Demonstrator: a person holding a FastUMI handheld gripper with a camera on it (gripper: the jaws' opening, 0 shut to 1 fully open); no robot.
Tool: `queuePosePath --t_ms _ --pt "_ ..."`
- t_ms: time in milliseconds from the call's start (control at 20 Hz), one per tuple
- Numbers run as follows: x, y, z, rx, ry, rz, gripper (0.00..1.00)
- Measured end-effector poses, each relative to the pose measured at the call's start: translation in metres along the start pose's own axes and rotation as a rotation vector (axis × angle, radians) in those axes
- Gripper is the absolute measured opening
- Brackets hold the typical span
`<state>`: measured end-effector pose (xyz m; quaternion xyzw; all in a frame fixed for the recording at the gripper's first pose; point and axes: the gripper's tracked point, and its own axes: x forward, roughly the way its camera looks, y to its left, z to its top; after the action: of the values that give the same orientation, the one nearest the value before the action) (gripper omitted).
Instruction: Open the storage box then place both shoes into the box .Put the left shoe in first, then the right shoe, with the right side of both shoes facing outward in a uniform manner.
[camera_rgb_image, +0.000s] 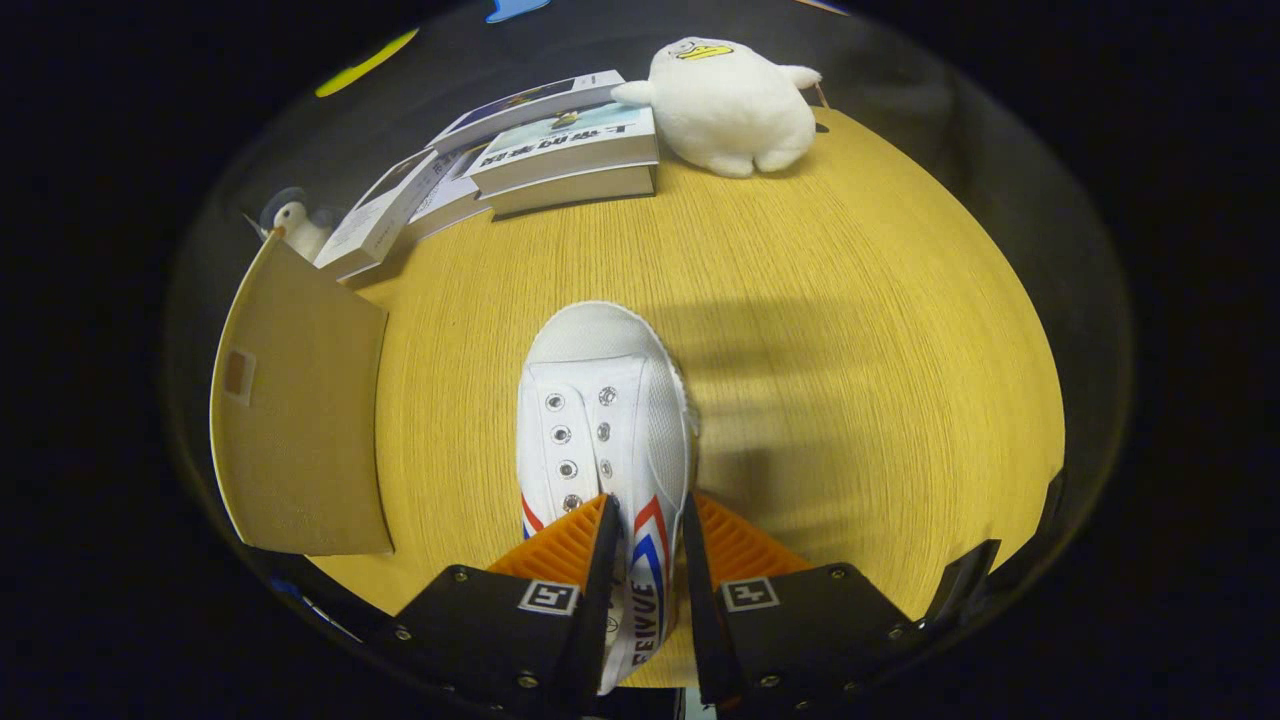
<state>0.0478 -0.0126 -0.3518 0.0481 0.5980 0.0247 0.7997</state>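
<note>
I have gripper (645, 540) clamped on shoe (603, 420) side wall; toe points away along fingers; box lid (300, 420) lies ahead-left.

Shoe (600, 420) heel hidden between gripper (648, 520) fingers.

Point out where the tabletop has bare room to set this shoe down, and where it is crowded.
The gripper is shut on the white shoe. Bare wooden table lies beyond the toe up to the books and plush toy, and beside the shoe away from the cardboard panel. The far edge is crowded with books, plush and a small penguin figure.
</note>
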Motion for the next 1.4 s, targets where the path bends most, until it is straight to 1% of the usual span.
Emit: queuePosePath --t_ms 50,100,250,300,350,500,700,950,1050,1200,1400 --pt "-0.001 -0.006 0.003 -0.006 -0.010 -0.027 0.37" --pt "-0.001 -0.003 0.002 0.016 -0.003 -0.020 0.14" --pt "-0.006 -0.006 0.001 0.039 -0.003 -0.013 0.14" --pt "-0.001 -0.003 0.005 0.080 -0.028 -0.011 0.07" --pt "-0.006 -0.001 0.001 0.083 -0.012 0.001 0.00" --pt "-0.017 0.006 0.000 0.137 -0.015 0.054 0.01" --pt "-0.046 0.026 0.017 0.165 -0.055 0.118 0.00" --pt "-0.091 0.056 0.042 0.154 -0.114 0.178 0.00" --pt "-0.105 0.068 0.052 0.141 -0.129 0.187 0.00" --pt "-0.123 0.090 0.065 0.104 -0.161 0.188 0.00" --pt "-0.143 0.129 0.074 0.069 -0.174 0.228 0.00"
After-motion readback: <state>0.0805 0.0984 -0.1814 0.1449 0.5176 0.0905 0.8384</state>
